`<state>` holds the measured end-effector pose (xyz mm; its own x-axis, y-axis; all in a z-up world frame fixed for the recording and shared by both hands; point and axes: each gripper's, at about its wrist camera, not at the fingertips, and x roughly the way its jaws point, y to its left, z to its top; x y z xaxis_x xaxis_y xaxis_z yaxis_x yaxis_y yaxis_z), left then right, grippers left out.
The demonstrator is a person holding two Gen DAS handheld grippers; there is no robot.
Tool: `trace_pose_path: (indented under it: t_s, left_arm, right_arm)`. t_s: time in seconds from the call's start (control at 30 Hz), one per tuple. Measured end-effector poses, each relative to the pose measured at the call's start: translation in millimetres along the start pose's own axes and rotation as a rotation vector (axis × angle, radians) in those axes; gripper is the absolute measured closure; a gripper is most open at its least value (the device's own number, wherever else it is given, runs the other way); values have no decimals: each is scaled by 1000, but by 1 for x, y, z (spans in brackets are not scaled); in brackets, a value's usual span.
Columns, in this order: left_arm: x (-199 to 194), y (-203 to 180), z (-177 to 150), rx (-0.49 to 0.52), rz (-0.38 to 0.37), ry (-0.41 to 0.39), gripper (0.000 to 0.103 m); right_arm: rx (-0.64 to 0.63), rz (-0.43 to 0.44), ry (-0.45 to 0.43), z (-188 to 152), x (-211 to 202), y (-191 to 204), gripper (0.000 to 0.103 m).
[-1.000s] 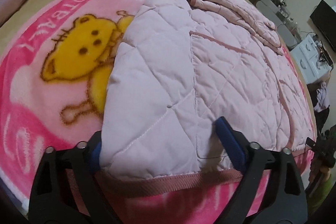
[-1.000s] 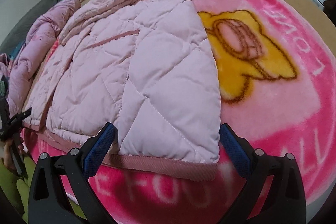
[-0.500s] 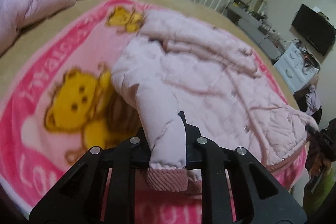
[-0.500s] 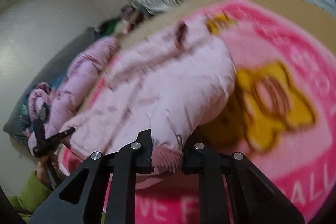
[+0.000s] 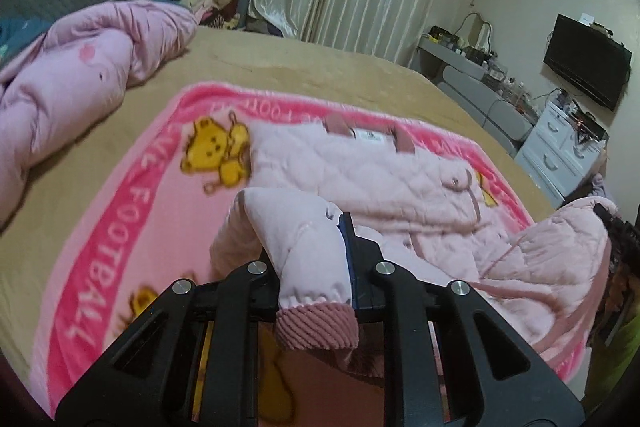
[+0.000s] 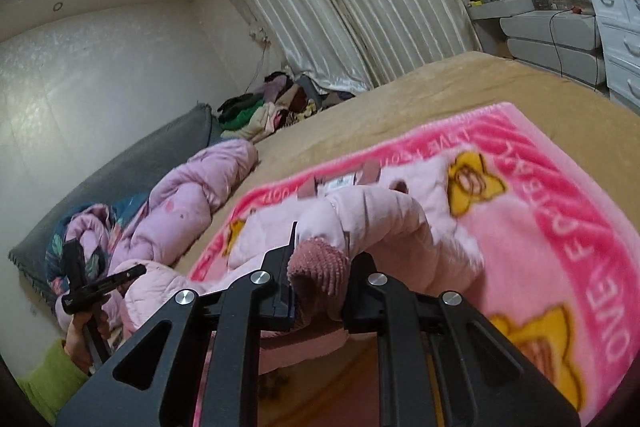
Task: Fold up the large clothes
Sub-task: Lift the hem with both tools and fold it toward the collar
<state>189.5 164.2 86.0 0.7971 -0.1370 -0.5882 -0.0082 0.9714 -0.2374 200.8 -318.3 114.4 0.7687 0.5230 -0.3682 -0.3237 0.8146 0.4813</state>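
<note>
A pale pink quilted jacket (image 5: 360,171) lies on a pink bear-print blanket (image 5: 132,211) on the bed. My left gripper (image 5: 314,267) is shut on the jacket's hem corner, with the ribbed dusty-pink trim (image 5: 316,327) hanging from the jaws. My right gripper (image 6: 320,287) is shut on the other hem corner (image 6: 316,267). Both corners are lifted above the bed and the lower half of the jacket (image 6: 380,211) hangs up between the grippers. The collar with its white label (image 5: 368,137) lies flat at the far end. The left gripper also shows in the right wrist view (image 6: 92,287).
A crumpled pink duvet (image 5: 68,83) lies at the left of the tan bed sheet (image 5: 300,63). A clothes pile (image 6: 264,107) sits by the curtains. White drawers (image 5: 560,151), a grey desk and a wall TV (image 5: 588,61) stand to the right.
Both grippers went from open around the hem to shut on its corners. They have lifted the hem off the blanket and carried it up, so the jacket's lower half rises.
</note>
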Motion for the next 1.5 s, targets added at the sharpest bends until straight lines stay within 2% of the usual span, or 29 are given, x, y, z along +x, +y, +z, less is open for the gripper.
trace_pose_path:
  t_s: [0.3,0.53,0.73,0.97,1.07,1.13,1.33,1.37,1.43,1.5]
  left_arm:
    - [38,7,59,-41,37,-1,92]
    - [79,9,98,-31,106,16,92]
    - [121,14,117,-31,140,48,91]
    - [165,11,115,-3,161,79,87]
    - [170,15,113,-33,121,76,79]
    - [166,13,111,-23,84,63,70]
    - [153,6,114,10,38,42,63]
    - [151,3,114,22,34,37,58]
    - [145,2,116,13,-3,12,41]
    - [141,2,120,-2,-6,0,35]
  right_arm:
    - [38,-36,-13,66,53,-17,89]
    - [68,-97,-22,109,117,-41,90]
    - [135,-160,20,119,170,-73,90]
    - [190,-259,110,104,228,-112,89]
    - [207,-298,140,97,248,-120,89]
    - [209,-319,153,93,257,-123,89]
    - [264,-343,173,89,272,-135,88]
    - [279,-347,174,89,273,-137,88]
    - [301,-357,187,88,277,-140,88]
    - [316,-360,197,87,280,-143,88]
